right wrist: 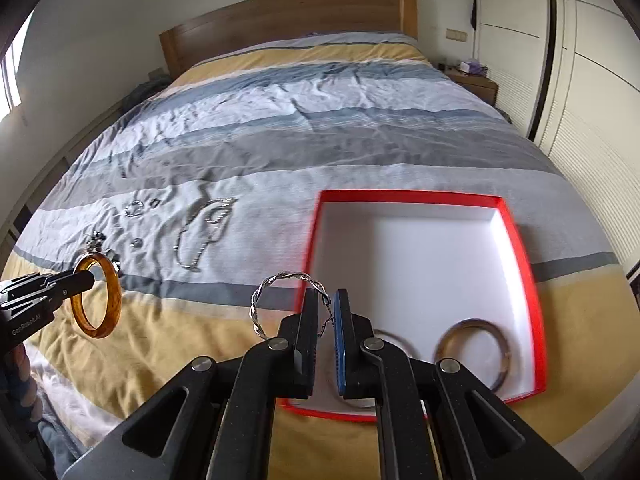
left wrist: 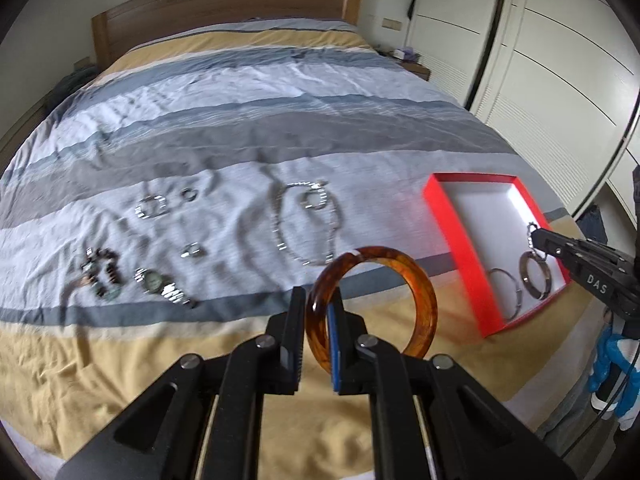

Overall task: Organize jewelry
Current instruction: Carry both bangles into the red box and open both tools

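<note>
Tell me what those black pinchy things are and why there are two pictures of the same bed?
They are grabbing tools that a person holds, one in each hand, and each has a small camera looking along its two fingers. That gives two pictures.

The left tool pinches a see-through amber-brown bangle. The right tool pinches a thin twisted silver bracelet. Each picture also shows the other tool from the side.

On the striped blue, grey and yellow bedcover sits a shallow red box with a white inside, holding two bangles already. More jewellery still lies loose on the cover: a long silver chain necklace, a silver wristwatch and a dark beaded bracelet.
</note>
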A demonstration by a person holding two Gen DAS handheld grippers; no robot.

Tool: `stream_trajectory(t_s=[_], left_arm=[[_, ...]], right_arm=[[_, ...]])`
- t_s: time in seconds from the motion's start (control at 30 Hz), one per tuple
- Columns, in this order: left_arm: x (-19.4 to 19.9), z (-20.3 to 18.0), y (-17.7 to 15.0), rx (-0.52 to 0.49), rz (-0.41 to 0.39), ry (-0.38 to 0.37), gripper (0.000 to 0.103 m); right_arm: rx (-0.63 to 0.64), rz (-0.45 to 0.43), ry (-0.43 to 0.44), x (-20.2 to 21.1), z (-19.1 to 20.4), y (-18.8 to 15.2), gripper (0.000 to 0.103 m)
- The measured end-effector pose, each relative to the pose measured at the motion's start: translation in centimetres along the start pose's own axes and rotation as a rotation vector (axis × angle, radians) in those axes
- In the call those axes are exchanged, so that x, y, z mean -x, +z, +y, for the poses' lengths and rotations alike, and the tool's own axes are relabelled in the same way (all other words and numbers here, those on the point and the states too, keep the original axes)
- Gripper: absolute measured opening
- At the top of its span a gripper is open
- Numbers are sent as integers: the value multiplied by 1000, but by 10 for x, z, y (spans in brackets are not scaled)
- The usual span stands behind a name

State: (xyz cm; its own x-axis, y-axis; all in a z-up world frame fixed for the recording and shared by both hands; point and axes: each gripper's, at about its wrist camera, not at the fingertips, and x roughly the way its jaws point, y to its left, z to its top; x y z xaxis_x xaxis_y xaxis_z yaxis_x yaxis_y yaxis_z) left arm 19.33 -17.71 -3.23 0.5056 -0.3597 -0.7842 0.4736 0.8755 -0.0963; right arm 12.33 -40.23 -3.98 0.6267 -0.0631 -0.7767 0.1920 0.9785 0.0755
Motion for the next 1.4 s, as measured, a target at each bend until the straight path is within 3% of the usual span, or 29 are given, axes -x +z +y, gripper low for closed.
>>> stream_trajectory(t_s=[0.23, 0.47, 0.7, 1.07, 1.17, 1.23, 1.4], left_arm=[[-55, -103, 48, -94, 1, -95, 9], [-122, -158, 71, -175, 57, -51, 9], [-165, -166, 71, -214, 124, -1, 9], [-179, -175, 67, -265, 142, 33, 12], [-171, -170, 70, -239, 134, -7, 15], [-162, -168, 72, -228, 119, -21, 24], [-117, -153, 74, -167, 70, -57, 27]], right_arm=[[-4, 50, -62, -36, -78, 20, 8], [47, 120, -83, -83, -116, 40, 8], [142, 190, -120, -115, -117, 41, 7], [225, 216, -168, -123, -110, 43, 9], [231, 221, -183, -118, -110, 42, 10], [230, 215, -187, -109, -109, 40, 13], [199, 169, -189, -68, -105, 41, 14]])
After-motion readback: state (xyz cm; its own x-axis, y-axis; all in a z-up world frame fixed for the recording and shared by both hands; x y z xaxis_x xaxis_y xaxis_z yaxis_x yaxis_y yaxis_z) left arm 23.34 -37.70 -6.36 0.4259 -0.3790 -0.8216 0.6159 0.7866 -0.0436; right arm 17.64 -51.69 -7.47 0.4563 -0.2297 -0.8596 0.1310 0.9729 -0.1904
